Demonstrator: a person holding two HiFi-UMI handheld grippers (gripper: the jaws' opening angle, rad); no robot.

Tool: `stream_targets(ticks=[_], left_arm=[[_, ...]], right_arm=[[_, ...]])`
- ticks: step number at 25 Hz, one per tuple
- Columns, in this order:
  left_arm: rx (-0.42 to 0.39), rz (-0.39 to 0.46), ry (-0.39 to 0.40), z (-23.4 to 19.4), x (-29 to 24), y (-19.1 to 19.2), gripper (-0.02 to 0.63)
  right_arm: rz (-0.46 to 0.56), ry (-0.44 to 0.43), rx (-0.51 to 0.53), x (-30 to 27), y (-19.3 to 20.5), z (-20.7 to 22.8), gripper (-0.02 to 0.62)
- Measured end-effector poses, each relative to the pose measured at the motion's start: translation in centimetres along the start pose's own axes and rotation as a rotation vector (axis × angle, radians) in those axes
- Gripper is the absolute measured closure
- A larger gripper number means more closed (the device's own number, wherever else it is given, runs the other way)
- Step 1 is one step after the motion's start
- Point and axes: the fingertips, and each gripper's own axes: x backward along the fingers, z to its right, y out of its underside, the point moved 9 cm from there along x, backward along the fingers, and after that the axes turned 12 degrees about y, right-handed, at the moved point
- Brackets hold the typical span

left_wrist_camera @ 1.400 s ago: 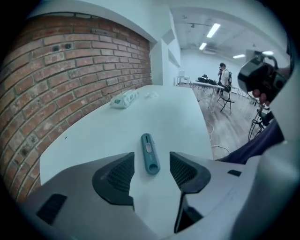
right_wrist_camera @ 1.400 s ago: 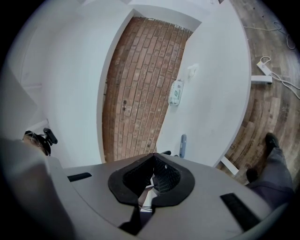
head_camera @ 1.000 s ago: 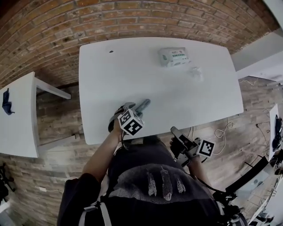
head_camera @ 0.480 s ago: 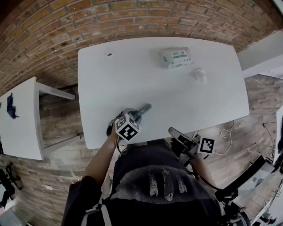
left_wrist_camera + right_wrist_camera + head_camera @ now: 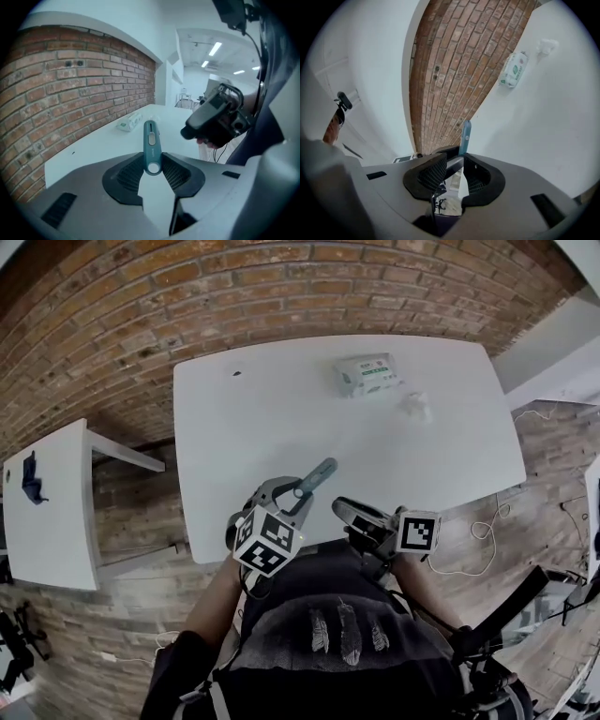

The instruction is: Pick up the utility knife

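Left gripper point(image 5: 152, 171) pinches utility knife point(image 5: 151, 149) by its butt, tip pointing away toward wipes pack point(image 5: 129, 123); slider point(image 5: 150, 138) visible only in left gripper view. Right gripper point(image 5: 453, 164) jaws just opening, empty.

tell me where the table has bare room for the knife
Left half of the white table is bare, from the dark speck to the near edge; so is the right near corner. Crowded far right: wipes pack, crumpled white scrap.
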Motion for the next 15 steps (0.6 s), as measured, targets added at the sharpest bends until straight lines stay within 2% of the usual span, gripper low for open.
stream_targets(ticks=[2,7,15], left_arm=[[-0.028,0.017,-0.012,0.7,1.1,-0.8,0.485],[-0.072,0.047,-0.041,2.2,3.2,-1.1,0.485],[-0.118,0.070,-0.048,3.1,4.9,-1.1,0.485]], right_arm=[[0.028,-0.005,0.015,-1.1,-0.3,-1.1,0.495],[0.064,0.043,0.042,-2.7,0.0,-2.4,0.472],[0.090,-0.049,0.008,-4.0,0.6,-3.7,0.471]])
